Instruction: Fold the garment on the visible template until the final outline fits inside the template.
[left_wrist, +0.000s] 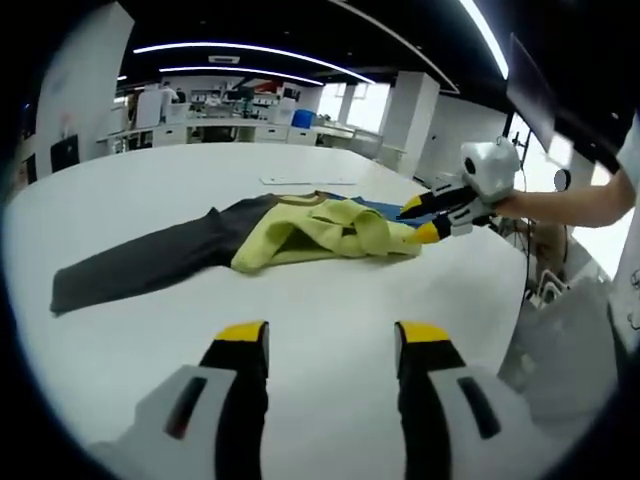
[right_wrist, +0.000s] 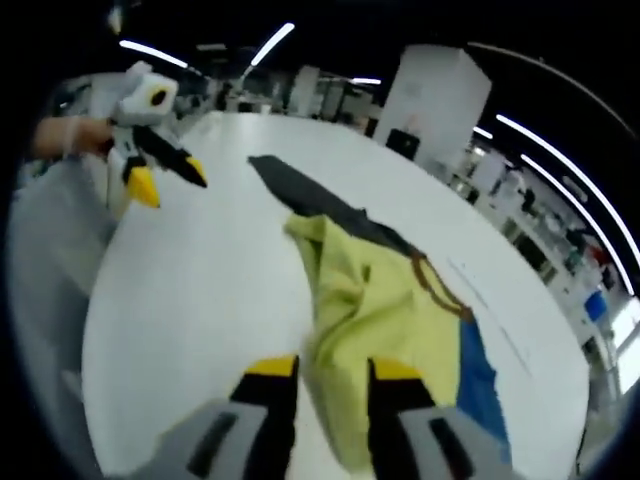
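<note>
Yellow-tipped jaws of our left gripper (left_wrist: 332, 345) rise from the bottom of the left gripper view, spread well apart over bare white counter (left_wrist: 330, 290) and gripping nothing. Past them, across the middle of the frame, lies the garment (left_wrist: 240, 240): a dark grey leg stretching to the left and a yellow-green part bunched up at centre right. A strip of blue template (left_wrist: 385, 208) peeks out behind the yellow-green folds. At the right of that frame our right gripper (left_wrist: 418, 220) comes in, held by a bare arm, its tips at the right edge of the yellow-green cloth; whether they pinch it we cannot tell from here. Farther off, a flat pale sheet (left_wrist: 308, 181) lies on the counter, and beyond that stand desks and white pillars under long ceiling lights.

In the right gripper view, our right gripper's (right_wrist: 333, 373) jaws stand at the bottom centre with a narrow gap between them, over the near edge of the yellow-green cloth (right_wrist: 375, 320); we cannot tell if they have hold of it. The blue template (right_wrist: 478, 375) shows at lower right, under the cloth. The dark grey leg (right_wrist: 305, 195) runs away toward the upper centre. At upper left the left gripper (right_wrist: 165, 175) hangs over the counter's (right_wrist: 190, 290) edge, its jaws parted and holding nothing.
</note>
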